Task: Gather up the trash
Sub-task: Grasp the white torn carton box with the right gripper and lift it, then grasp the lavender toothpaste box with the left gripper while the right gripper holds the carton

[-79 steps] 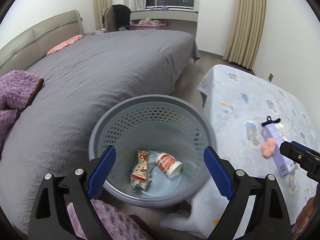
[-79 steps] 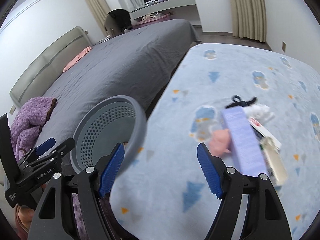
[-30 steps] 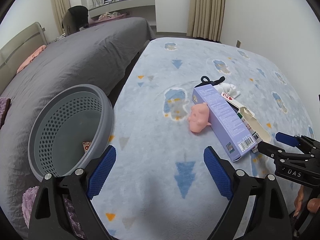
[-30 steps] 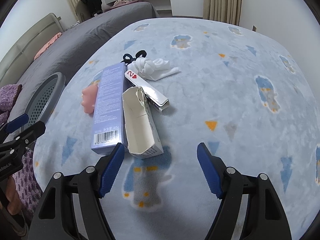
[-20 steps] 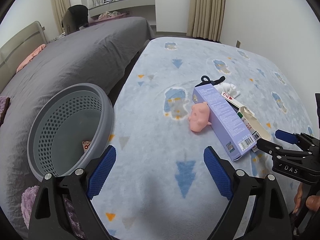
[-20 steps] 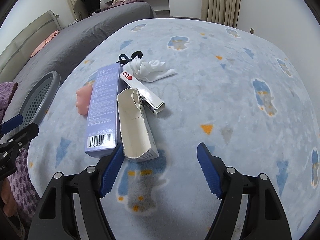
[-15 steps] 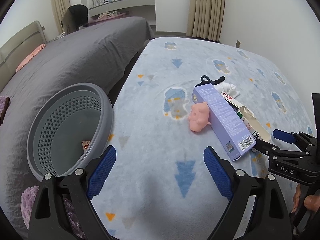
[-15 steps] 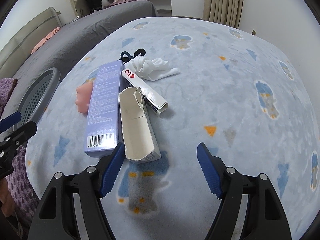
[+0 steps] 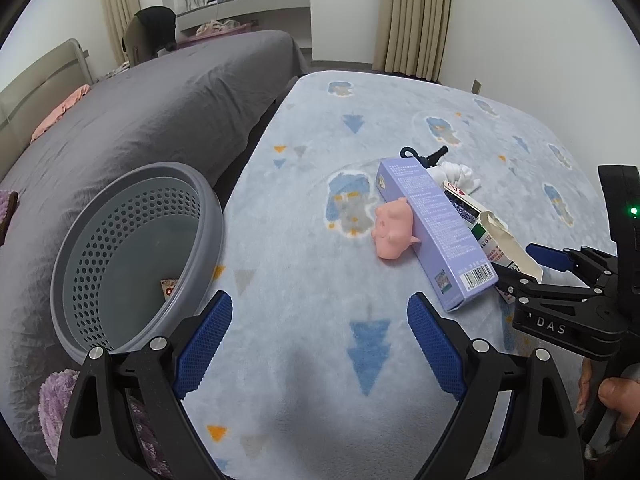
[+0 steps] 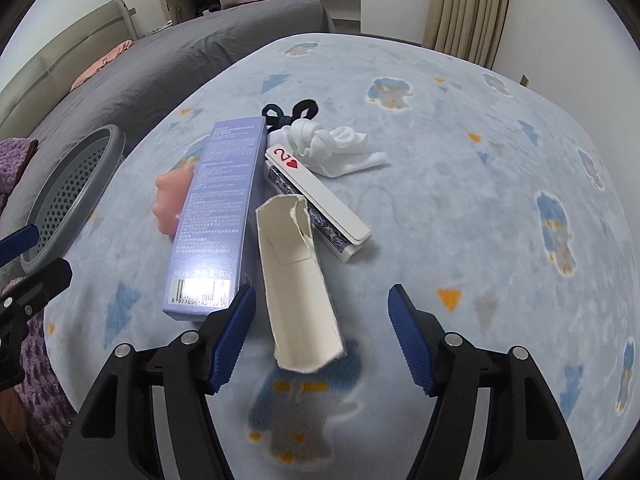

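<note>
A torn white carton [image 10: 298,280] lies open-ended on the blue patterned blanket [image 10: 460,208], its near end between the open fingers of my right gripper [image 10: 322,334]. Beside it lie a long purple box [image 10: 218,216], a pink pig toy [image 10: 170,202], a playing-card box [image 10: 320,204], a white sock [image 10: 332,144] and a black hair tie [image 10: 290,114]. My left gripper [image 9: 320,344] is open and empty above the blanket, between the grey perforated basket [image 9: 132,248] and the purple box [image 9: 434,228]. A wrapper [image 9: 168,284] shows inside the basket.
A bed with a grey cover [image 9: 160,112] runs along the left behind the basket. A purple fuzzy throw [image 10: 16,160] lies at the far left. Curtains [image 9: 412,16] and a wall bound the far side.
My right gripper has moved closer to the torn white carton, which now reaches between its fingers. My left gripper has barely moved.
</note>
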{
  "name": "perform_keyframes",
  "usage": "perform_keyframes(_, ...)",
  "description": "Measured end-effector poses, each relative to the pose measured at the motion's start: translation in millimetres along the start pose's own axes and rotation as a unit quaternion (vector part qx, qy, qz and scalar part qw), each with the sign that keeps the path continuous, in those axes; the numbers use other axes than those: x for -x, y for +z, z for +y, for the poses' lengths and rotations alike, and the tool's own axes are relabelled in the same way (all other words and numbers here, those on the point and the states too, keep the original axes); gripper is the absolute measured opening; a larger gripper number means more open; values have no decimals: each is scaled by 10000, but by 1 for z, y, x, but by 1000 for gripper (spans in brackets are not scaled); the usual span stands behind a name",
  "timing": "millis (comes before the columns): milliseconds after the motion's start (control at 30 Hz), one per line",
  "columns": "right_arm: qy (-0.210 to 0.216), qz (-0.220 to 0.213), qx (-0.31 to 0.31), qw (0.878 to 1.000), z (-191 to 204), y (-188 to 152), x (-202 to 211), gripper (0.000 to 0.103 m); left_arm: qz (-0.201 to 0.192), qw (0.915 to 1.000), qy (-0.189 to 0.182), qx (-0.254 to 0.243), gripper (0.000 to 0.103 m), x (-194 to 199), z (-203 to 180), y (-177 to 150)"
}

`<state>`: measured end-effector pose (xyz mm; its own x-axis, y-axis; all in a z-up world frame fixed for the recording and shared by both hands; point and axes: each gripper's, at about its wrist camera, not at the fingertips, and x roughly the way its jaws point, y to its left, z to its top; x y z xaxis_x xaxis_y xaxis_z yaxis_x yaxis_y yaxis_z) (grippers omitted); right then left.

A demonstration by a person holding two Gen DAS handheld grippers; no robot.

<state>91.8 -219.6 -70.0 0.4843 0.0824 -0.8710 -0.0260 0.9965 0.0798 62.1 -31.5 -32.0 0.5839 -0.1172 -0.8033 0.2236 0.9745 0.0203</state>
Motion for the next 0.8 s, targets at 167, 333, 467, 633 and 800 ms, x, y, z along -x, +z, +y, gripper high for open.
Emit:
perform_keyframes(167, 128, 16, 40, 9999, 4, 3, -4, 57, -18, 10000, -27, -1, 88, 0, -3, 1)
perform_keyframes(333, 183, 168, 65, 9997, 5, 0, -10, 32, -30, 10000, -52, -47, 88, 1, -8, 1)
perform_keyframes(467, 295, 128, -69, 9995, 1, -2, -5, 30, -8, 10000, -71, -55, 88, 0, -11, 1)
perform_keyframes(633, 373, 25, -249, 9990, -6, -5, 5, 30, -7, 9999, -98, -70, 88, -1, -16, 2)
perform_keyframes(800, 426, -148, -523, 9976, -17, -9, 21, 30, -31, 9999, -164, -33, 88, -5, -28, 10)
